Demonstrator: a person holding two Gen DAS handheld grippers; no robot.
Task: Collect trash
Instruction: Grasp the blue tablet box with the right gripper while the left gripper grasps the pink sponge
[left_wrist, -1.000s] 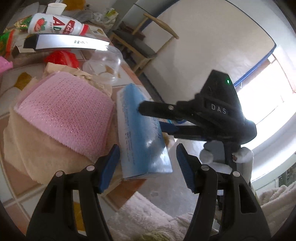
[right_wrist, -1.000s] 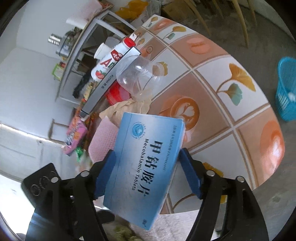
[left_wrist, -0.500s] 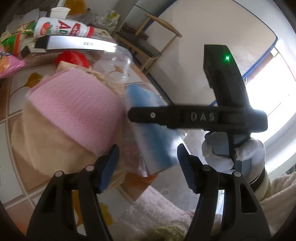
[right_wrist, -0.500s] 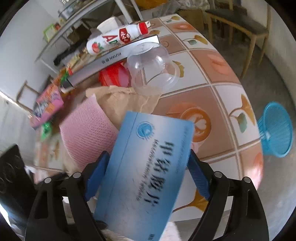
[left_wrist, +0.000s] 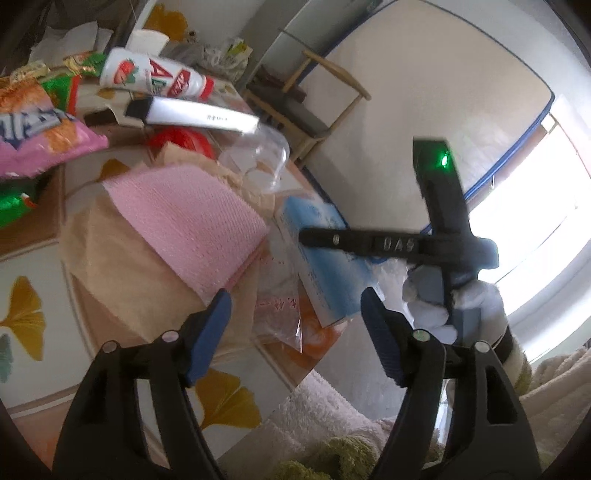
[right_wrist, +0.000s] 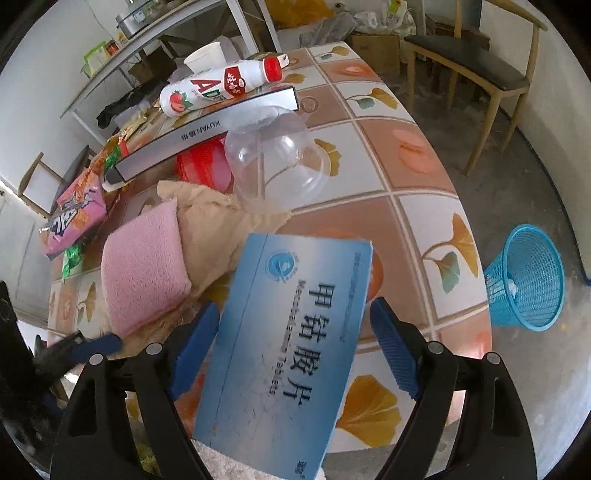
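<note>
With the right tool (right_wrist: 291, 343) standing open loosely around it, the blue box (right_wrist: 295, 295) is risking sliding off the worktop (right_wrist: 406, 206) edge.

The blue box (right_wrist: 284, 343) is smooth card with a slight sheen. The pink cloth (right_wrist: 142, 269) looks soft, with a rough waffle-like weave, and lies on crumpled matt brown paper (right_wrist: 218, 218). The dome lid (right_wrist: 277, 162) is clear, glossy plastic. The bottle (right_wrist: 218, 88) is white glossy plastic under a printed label. The snack bag (right_wrist: 75, 218) is shiny, crinkled foil. The table (right_wrist: 417, 206) has a smooth, printed tile-pattern top. The bin (right_wrist: 528, 280) is blue plastic mesh. The chair (right_wrist: 476, 70) has a matt wooden frame.
</note>
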